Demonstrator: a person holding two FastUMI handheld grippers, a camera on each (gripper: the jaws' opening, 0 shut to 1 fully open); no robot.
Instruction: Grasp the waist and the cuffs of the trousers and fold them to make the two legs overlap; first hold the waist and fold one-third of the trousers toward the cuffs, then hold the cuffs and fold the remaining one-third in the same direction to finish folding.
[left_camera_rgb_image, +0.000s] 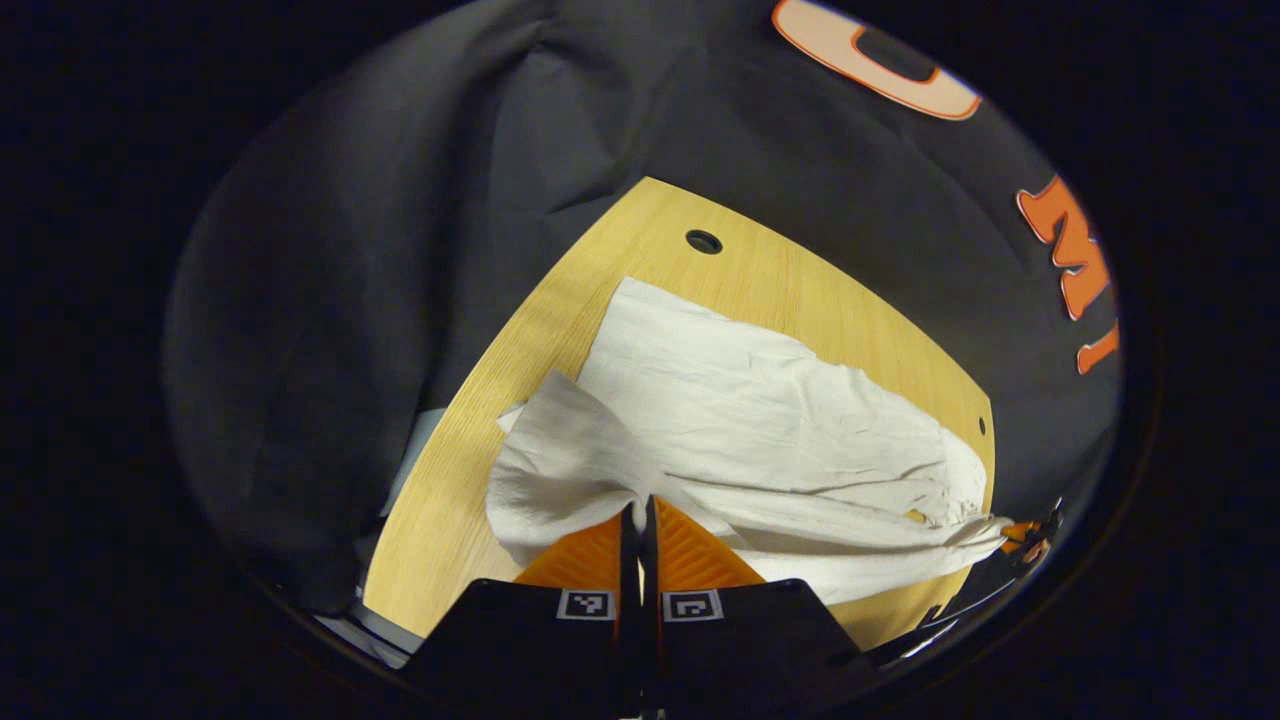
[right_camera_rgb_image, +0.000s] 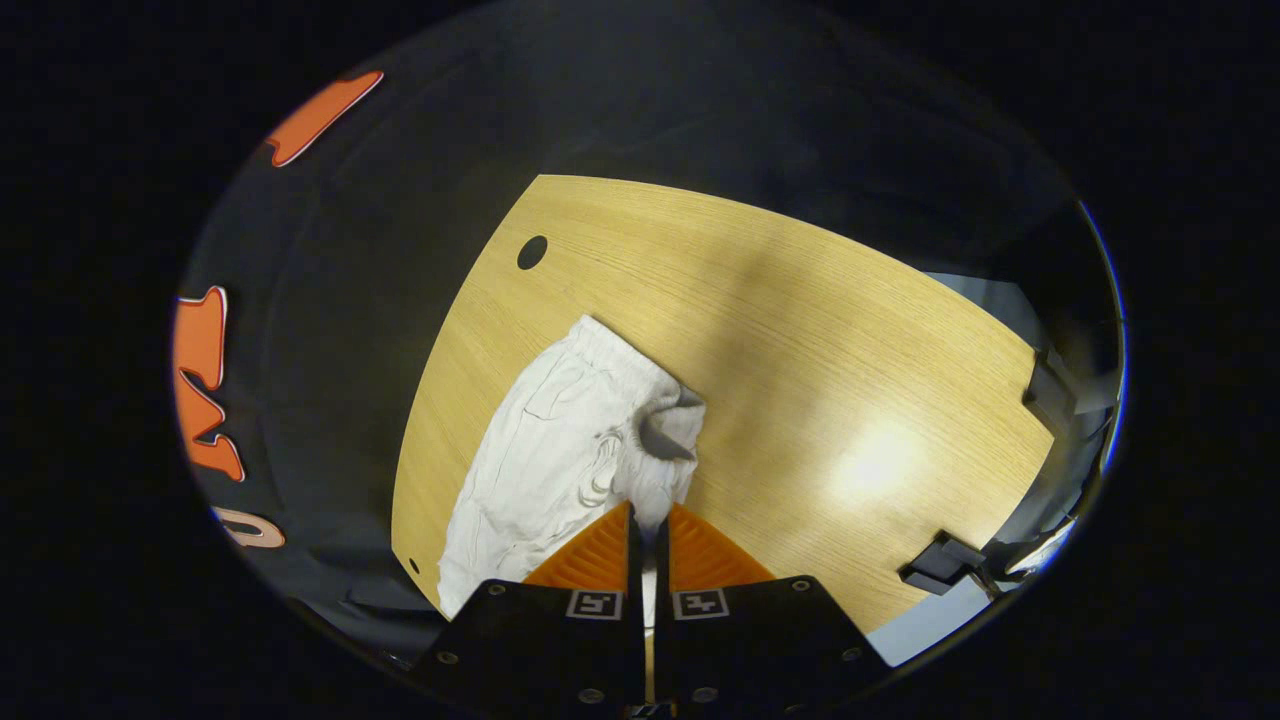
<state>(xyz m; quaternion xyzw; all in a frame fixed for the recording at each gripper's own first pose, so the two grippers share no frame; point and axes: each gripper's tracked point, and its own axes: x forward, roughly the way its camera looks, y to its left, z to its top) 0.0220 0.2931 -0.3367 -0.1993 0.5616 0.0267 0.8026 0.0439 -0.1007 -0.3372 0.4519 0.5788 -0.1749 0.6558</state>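
Unlabelled, both tongs (left_camera_rgb_image: 640, 510) (right_camera_rgb_image: 648, 515) pinch white trousers (left_camera_rgb_image: 760, 420).

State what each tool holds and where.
Left tool pinches the trousers at a cuff end; right tool pinches them at the waist end.

Two cameras, each looking down close over a table (left_camera_rgb_image: 470, 480).
Both views share the white trousers (left_camera_rgb_image: 760, 420), lying toward 12 o'clock.
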